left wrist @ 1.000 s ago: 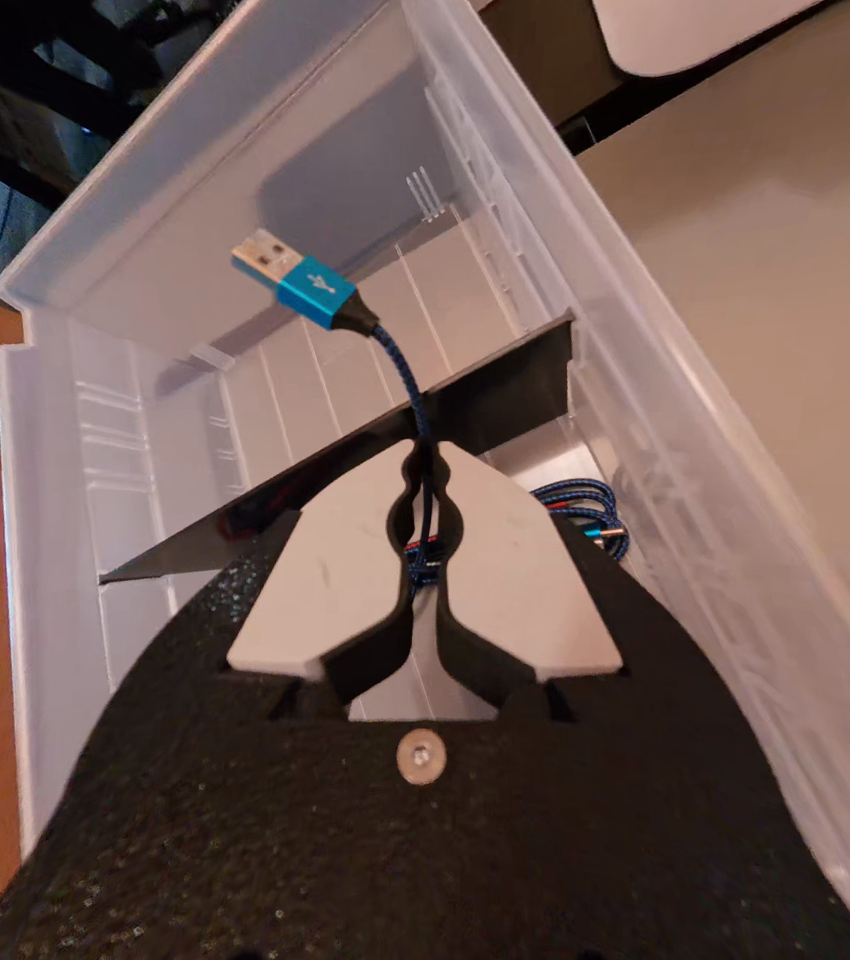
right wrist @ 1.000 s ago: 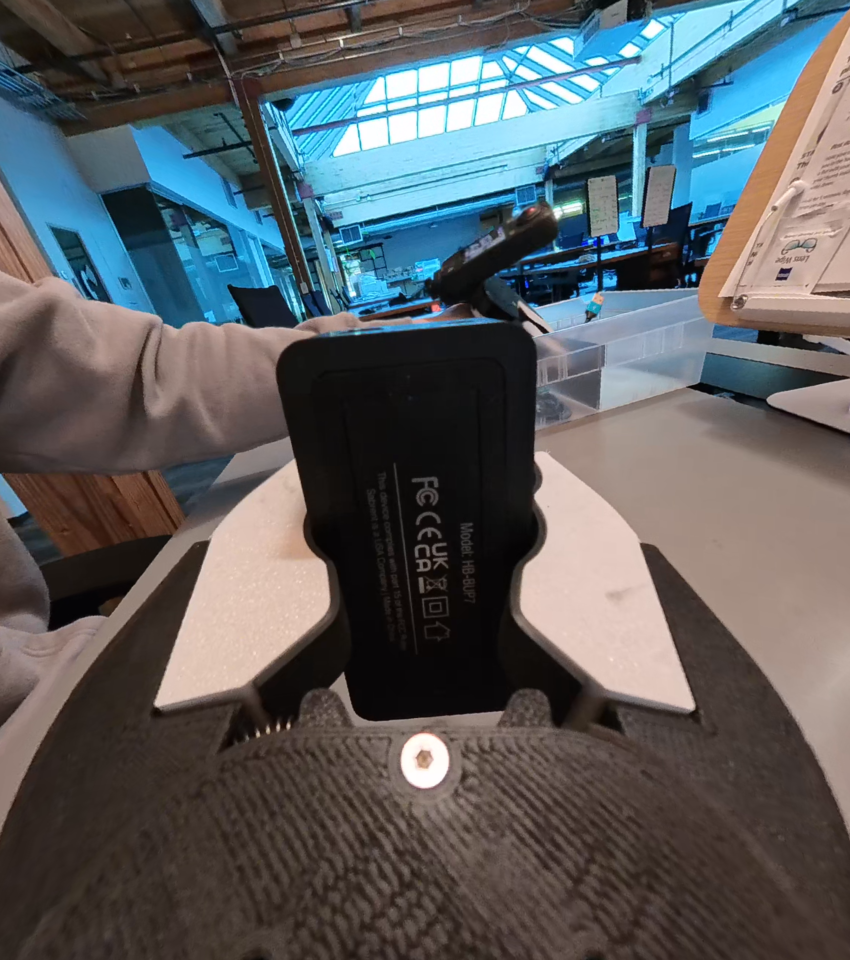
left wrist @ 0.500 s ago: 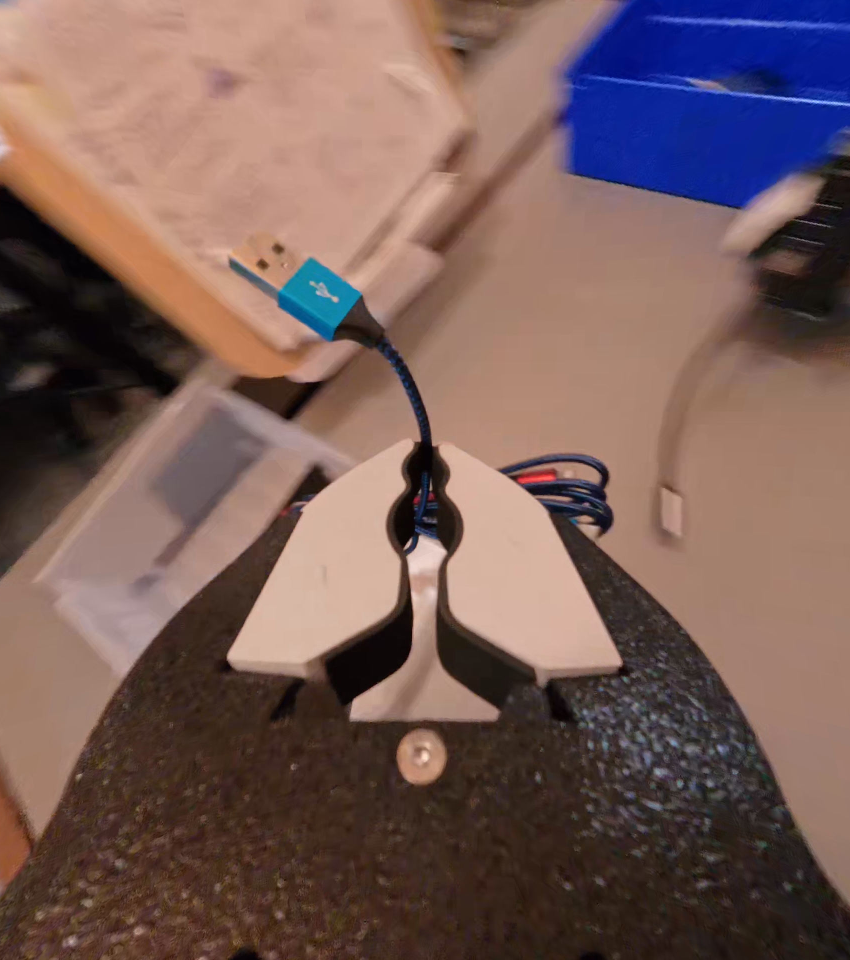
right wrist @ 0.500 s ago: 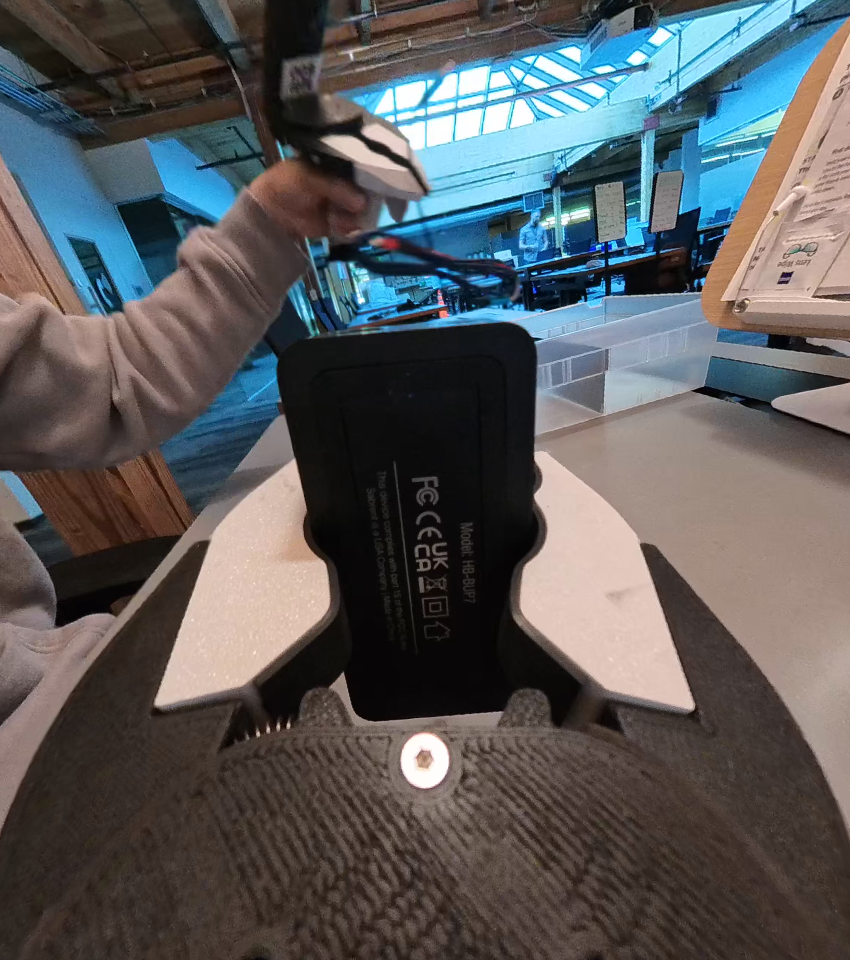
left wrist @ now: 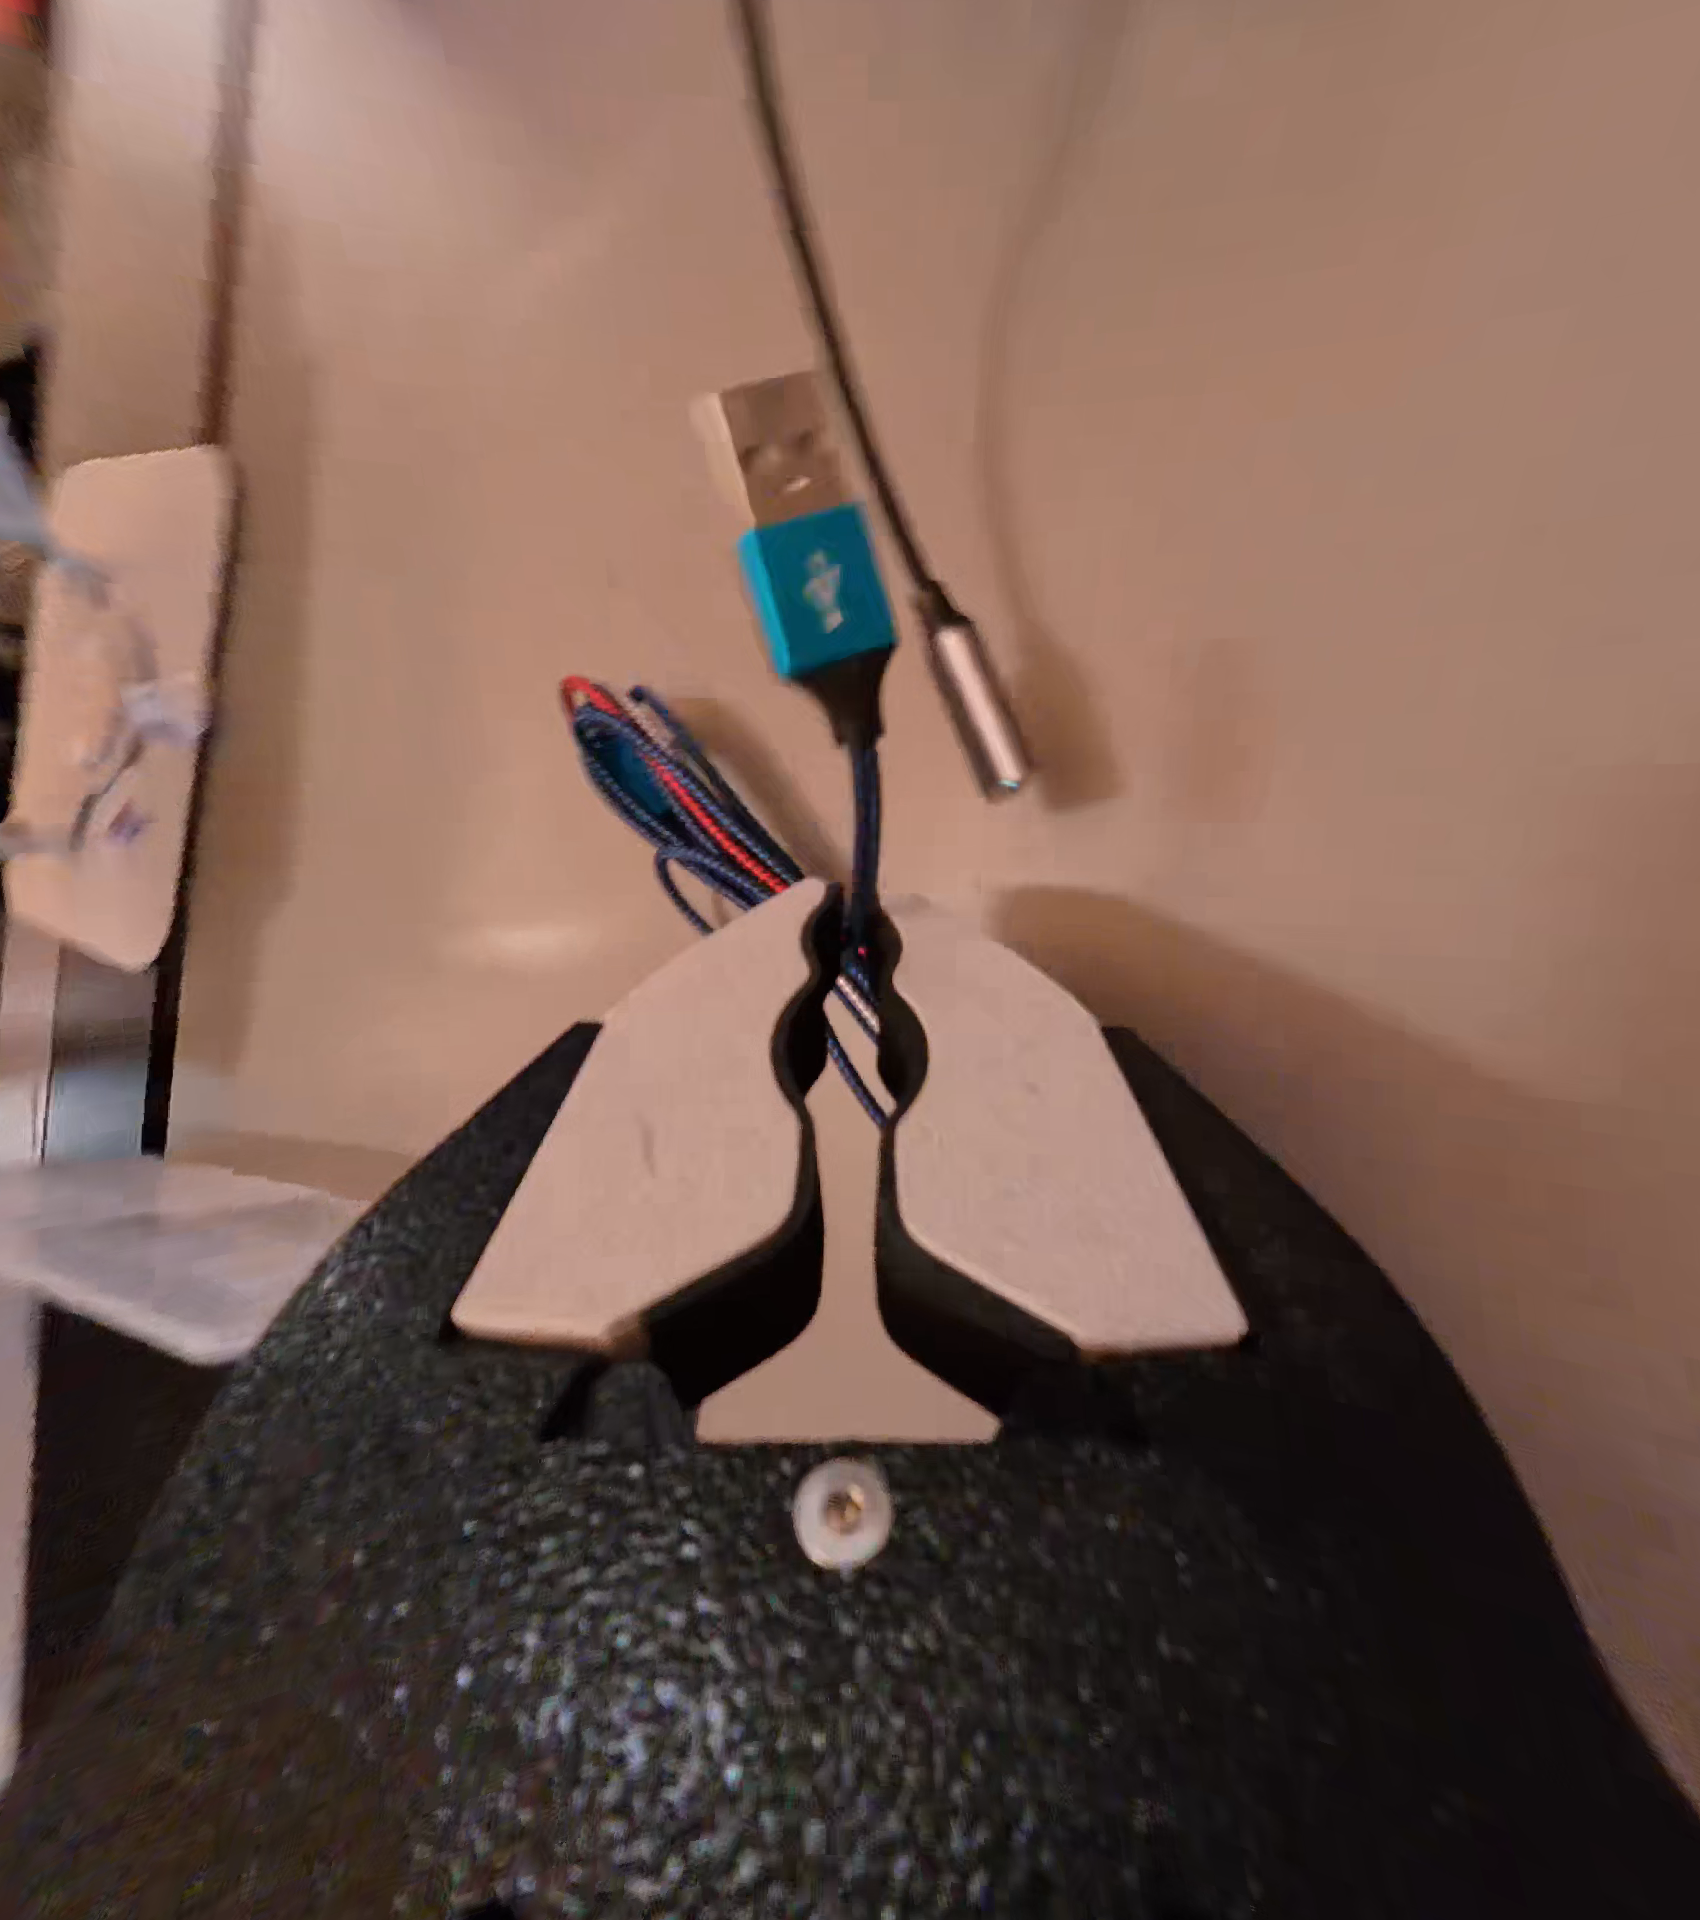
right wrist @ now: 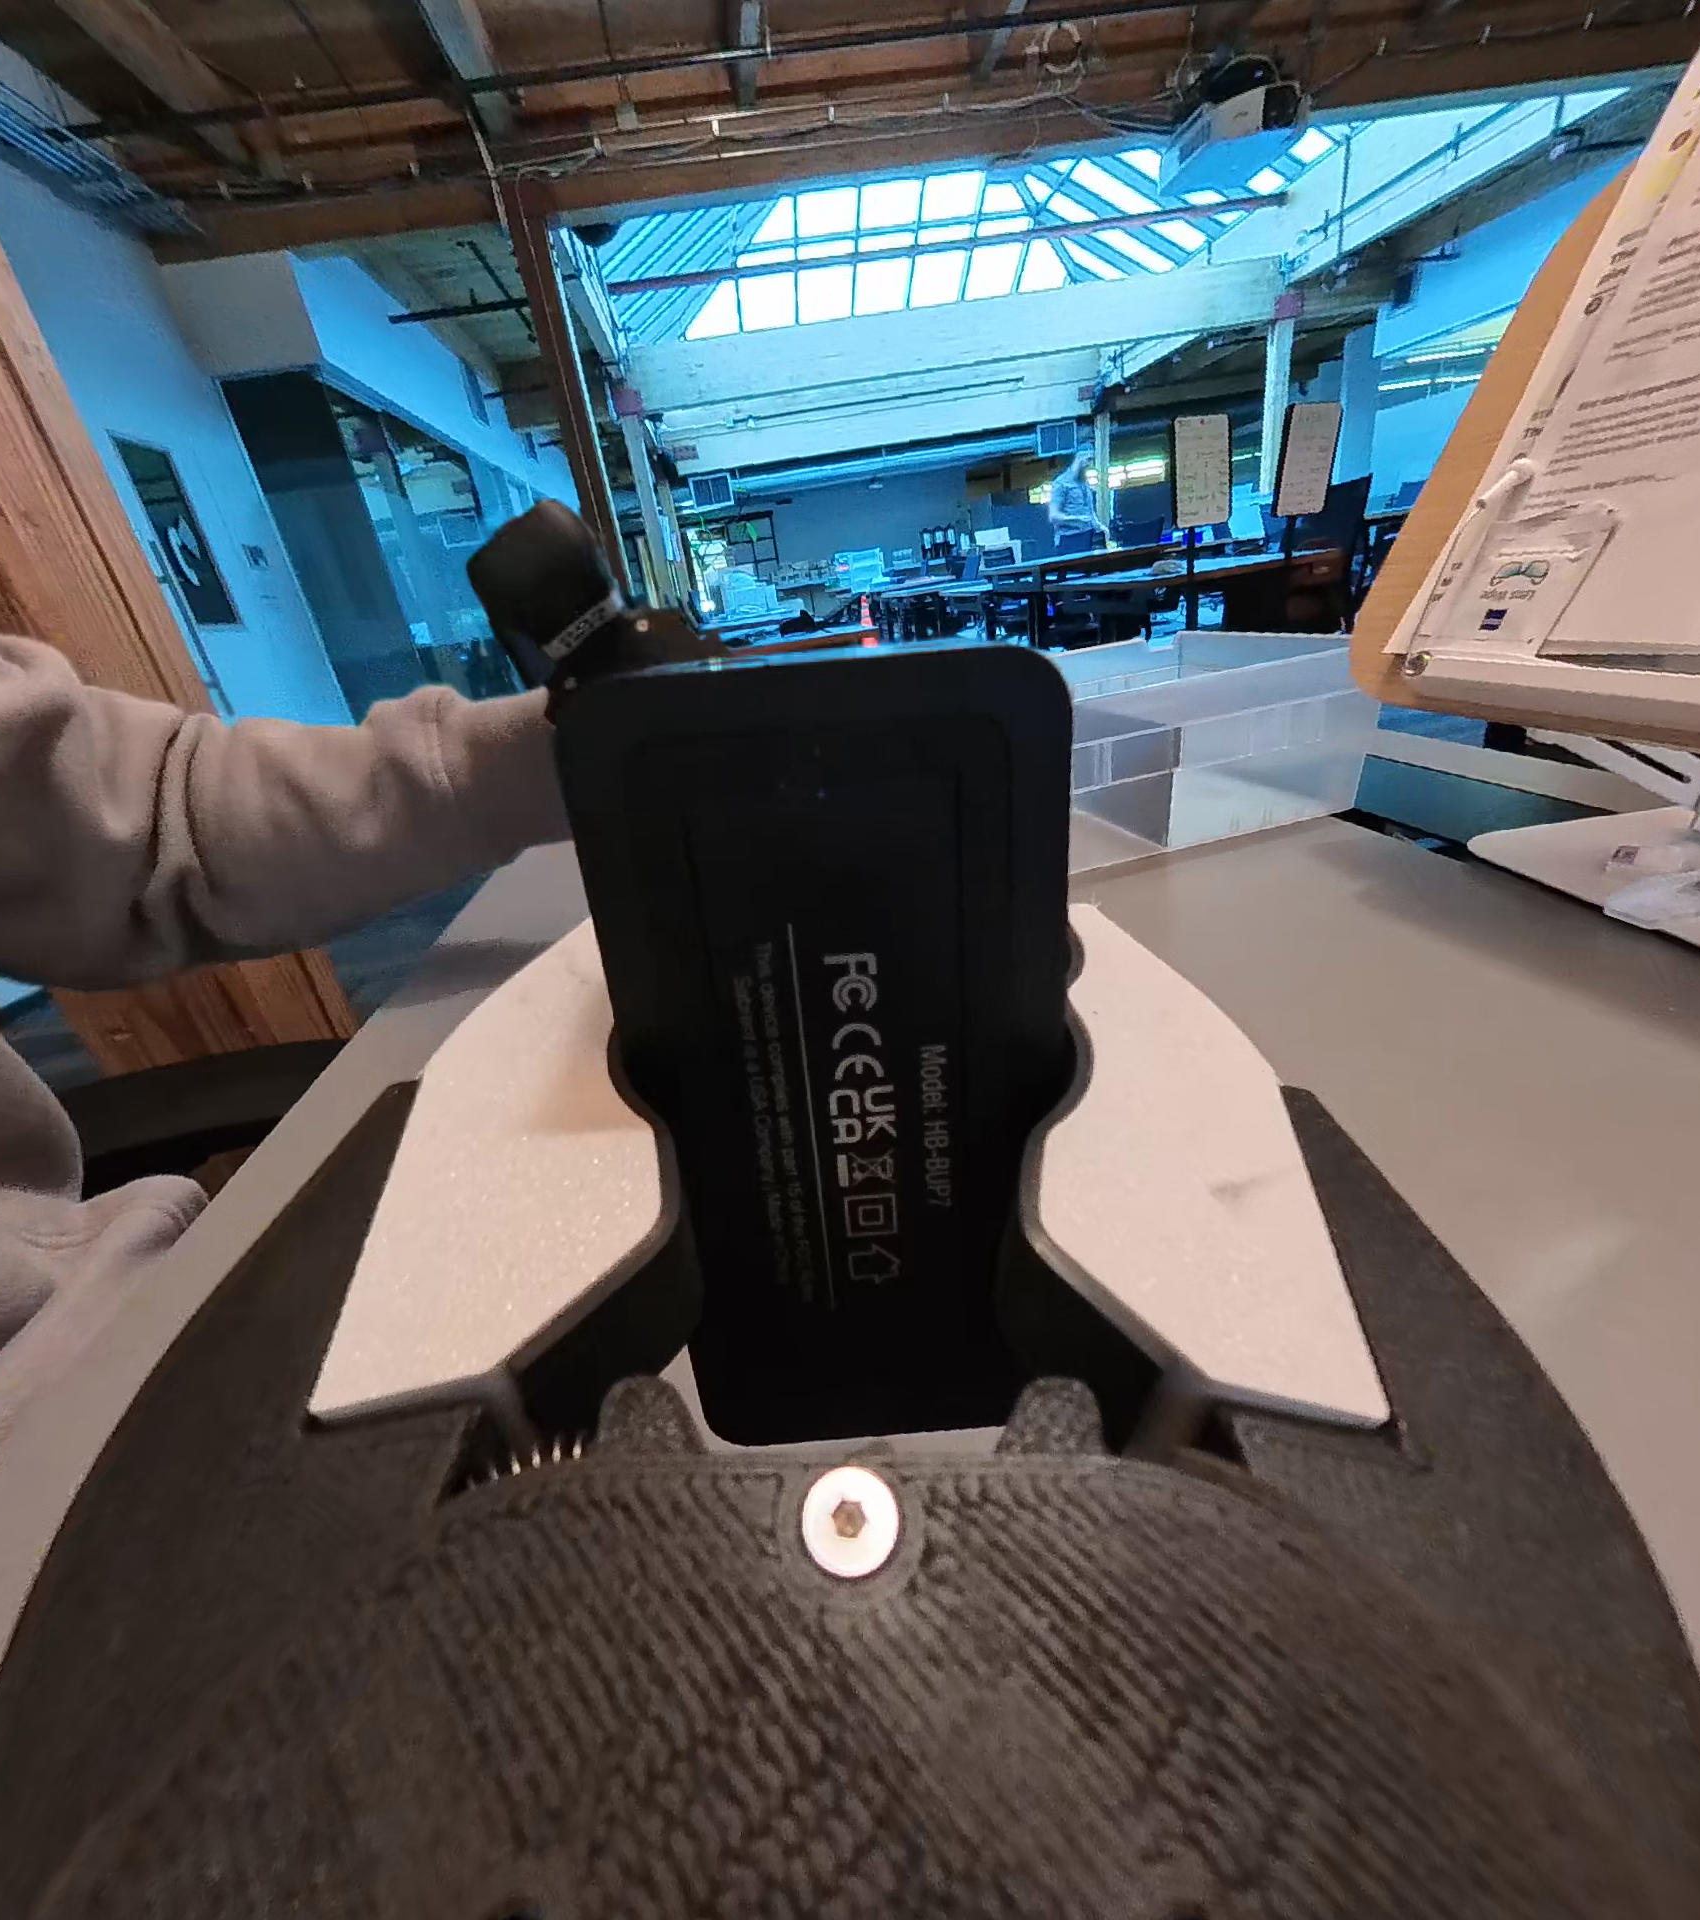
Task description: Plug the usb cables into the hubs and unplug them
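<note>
My left gripper (left wrist: pixel 851 914) is pinched tight on the blue braided USB cable (left wrist: pixel 865 821), its blue USB-A plug (left wrist: pixel 810 566) sticking up above the beige table (left wrist: pixel 1397 520). My right gripper (right wrist: pixel 851 997) clamps the black USB hub (right wrist: pixel 825 935) upright, over the grey tabletop (right wrist: pixel 1500 1039).

The left wrist view is dim and warm-toned, smeared by motion blur, worst at the left edge; the plug (left wrist: pixel 804 540) is soft and shadows lie on the table (left wrist: pixel 1397 520). The right wrist view is sharp and bright, cool daylight entering through the skylight (right wrist: pixel 929 239), with wide-angle bending at the edges.
</note>
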### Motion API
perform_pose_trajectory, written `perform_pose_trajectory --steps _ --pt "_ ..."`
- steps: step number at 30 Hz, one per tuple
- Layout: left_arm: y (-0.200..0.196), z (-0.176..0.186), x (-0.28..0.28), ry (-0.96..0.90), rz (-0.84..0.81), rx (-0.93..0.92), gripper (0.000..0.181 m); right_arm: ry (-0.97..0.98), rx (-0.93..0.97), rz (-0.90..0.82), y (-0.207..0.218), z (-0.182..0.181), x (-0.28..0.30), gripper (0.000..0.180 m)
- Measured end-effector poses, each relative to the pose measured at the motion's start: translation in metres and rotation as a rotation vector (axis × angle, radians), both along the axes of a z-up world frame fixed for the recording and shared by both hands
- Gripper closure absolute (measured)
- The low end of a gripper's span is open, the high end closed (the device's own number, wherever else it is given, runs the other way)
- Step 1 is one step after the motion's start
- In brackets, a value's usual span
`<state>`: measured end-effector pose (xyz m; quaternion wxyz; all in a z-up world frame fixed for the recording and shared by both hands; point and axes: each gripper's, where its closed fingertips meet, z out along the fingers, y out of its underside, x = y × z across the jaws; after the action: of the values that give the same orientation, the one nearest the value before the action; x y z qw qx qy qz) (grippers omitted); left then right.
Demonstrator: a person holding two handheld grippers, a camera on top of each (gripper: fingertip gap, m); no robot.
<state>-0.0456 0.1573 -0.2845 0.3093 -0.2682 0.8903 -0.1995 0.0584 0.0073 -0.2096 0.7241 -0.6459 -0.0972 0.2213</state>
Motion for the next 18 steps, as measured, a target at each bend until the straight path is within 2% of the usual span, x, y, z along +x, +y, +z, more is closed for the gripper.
perform_pose_trajectory --steps 1,3,6,9,11,13,15,16,18 --pt "0.005 0.001 0.002 -0.048 0.067 -0.046 0.177 -0.002 -0.002 0.002 0.000 0.000 -0.001 0.107" --pt "0.013 0.005 0.006 -0.139 0.210 -0.150 0.172 -0.006 -0.007 0.011 0.000 -0.001 -0.002 0.107" --pt "0.023 0.012 0.012 -0.277 0.425 -0.279 0.150 -0.014 -0.021 0.026 0.002 -0.003 -0.005 0.107" --pt "0.026 0.028 0.015 -0.442 0.554 -0.302 0.150 -0.028 -0.026 0.032 0.002 -0.004 -0.007 0.107" --pt "0.013 0.043 0.019 -0.530 0.551 -0.363 0.151 -0.032 -0.029 0.031 0.003 -0.004 -0.007 0.107" --pt "0.000 0.045 0.021 -0.501 0.528 -0.372 0.147 -0.032 -0.030 0.033 0.002 -0.004 -0.008 0.107" --pt "-0.012 0.045 0.022 -0.466 0.474 -0.373 0.164 -0.030 -0.027 0.032 0.002 -0.004 -0.007 0.107" --pt "-0.015 0.044 0.022 -0.448 0.457 -0.365 0.164 -0.028 -0.025 0.033 0.002 -0.004 -0.007 0.107" --pt "-0.017 0.040 0.019 -0.396 0.440 -0.367 0.152 -0.025 -0.025 0.033 0.002 -0.004 -0.007 0.107"
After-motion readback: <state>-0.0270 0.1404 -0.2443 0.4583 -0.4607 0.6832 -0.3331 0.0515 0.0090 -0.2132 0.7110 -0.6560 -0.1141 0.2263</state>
